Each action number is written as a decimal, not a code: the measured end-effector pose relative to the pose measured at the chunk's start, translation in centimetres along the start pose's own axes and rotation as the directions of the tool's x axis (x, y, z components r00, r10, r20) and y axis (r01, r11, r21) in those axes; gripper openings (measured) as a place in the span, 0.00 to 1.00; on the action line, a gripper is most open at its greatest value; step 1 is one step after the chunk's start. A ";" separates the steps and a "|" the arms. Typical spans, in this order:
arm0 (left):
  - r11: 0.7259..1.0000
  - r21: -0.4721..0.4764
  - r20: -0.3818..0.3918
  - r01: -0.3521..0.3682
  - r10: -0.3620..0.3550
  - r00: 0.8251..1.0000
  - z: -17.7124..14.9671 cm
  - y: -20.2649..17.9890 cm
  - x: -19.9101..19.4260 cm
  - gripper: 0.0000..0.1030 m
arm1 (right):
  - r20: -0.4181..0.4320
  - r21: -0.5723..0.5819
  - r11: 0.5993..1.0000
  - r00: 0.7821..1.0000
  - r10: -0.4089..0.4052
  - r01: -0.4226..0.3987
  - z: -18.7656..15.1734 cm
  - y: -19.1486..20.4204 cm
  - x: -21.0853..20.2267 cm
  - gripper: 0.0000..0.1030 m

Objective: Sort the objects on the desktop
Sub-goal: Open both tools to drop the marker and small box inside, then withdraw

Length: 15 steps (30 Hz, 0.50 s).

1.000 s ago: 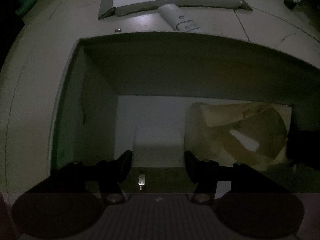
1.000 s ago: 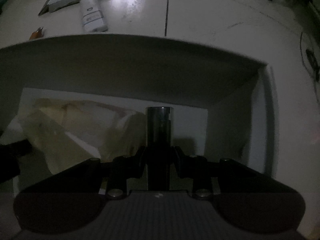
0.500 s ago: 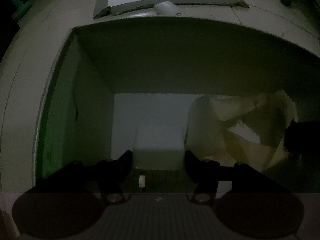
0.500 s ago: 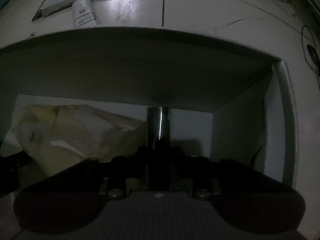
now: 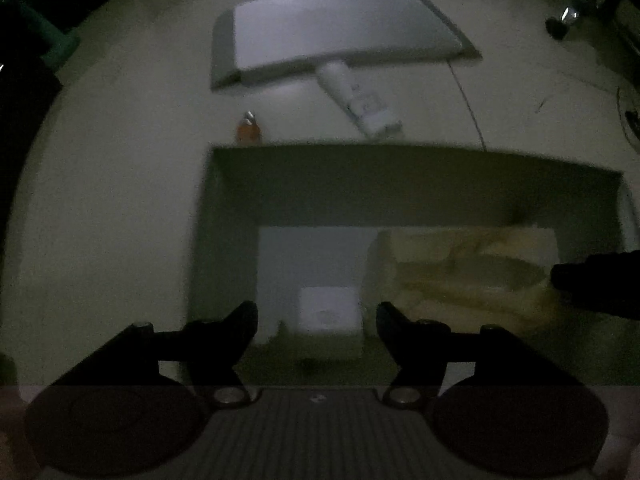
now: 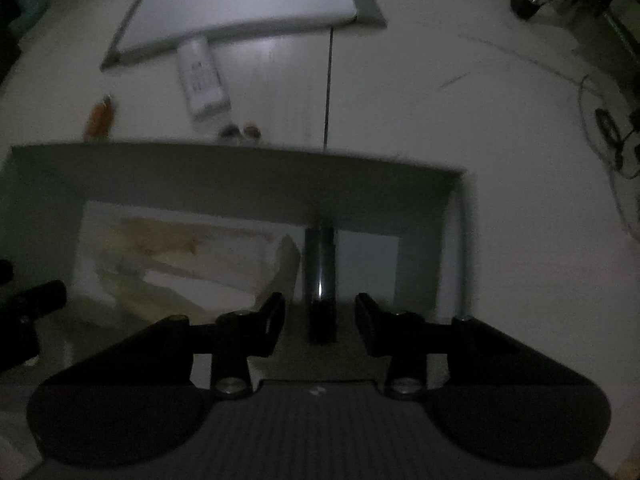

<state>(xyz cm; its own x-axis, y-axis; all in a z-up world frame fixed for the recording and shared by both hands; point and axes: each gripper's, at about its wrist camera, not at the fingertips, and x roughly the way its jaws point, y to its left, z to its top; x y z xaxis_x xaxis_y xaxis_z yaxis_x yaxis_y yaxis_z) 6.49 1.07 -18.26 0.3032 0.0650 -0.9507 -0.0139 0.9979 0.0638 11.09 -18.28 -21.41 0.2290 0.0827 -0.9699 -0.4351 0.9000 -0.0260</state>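
Note:
An open white box (image 5: 400, 184) stands on the pale desk. My left gripper (image 5: 316, 312) hovers over its left end, jaws opening. A white square block (image 5: 328, 314) lies on the box floor below the gap, clear of both fingers. My right gripper (image 6: 320, 304) hangs over the right end of the box (image 6: 240, 176), jaws also opening. A dark cylinder (image 6: 320, 256) lies between its fingers, with a gap on each side. Crumpled yellowish paper (image 5: 460, 276) (image 6: 180, 256) fills the middle of the box.
Beyond the box lie a flat grey-white panel (image 5: 340, 32) (image 6: 240, 4), a white remote-like bar (image 5: 360, 96) (image 6: 200, 76), a small orange item (image 5: 248, 130) (image 6: 100, 118) and two small round things (image 6: 240, 132). Cables (image 6: 608, 128) trail at the desk's right.
Both grippers have risen out of the box, so more of the desk shows. The right jaws have spread off the dark cylinder. The white block now lies below the left fingers.

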 end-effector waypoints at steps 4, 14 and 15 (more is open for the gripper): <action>1.000 -0.010 0.034 -0.015 0.015 0.999 0.7 0.9 -4.3 0.62 | 0.043 -0.004 1.000 0.999 -0.002 0.002 1.1 0.5 -4.6 0.41; 0.999 -0.048 0.187 0.023 -0.013 0.982 2.3 2.1 -16.7 0.80 | 0.194 0.033 0.999 0.981 0.025 -0.032 3.3 -0.3 -18.5 0.42; 0.997 -0.064 0.199 0.033 -0.020 0.980 2.5 2.3 -17.4 0.80 | 0.204 0.044 0.998 0.978 0.033 -0.043 3.6 -0.5 -19.5 0.43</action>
<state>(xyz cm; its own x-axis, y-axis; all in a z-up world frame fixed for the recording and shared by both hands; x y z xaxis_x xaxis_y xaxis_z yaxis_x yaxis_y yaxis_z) 3.57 2.18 -0.78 0.4871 0.0430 -0.8723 -0.0648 0.9978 0.0130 10.01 -18.80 -1.64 0.3873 0.1980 -0.9004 -0.4059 0.9135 0.0262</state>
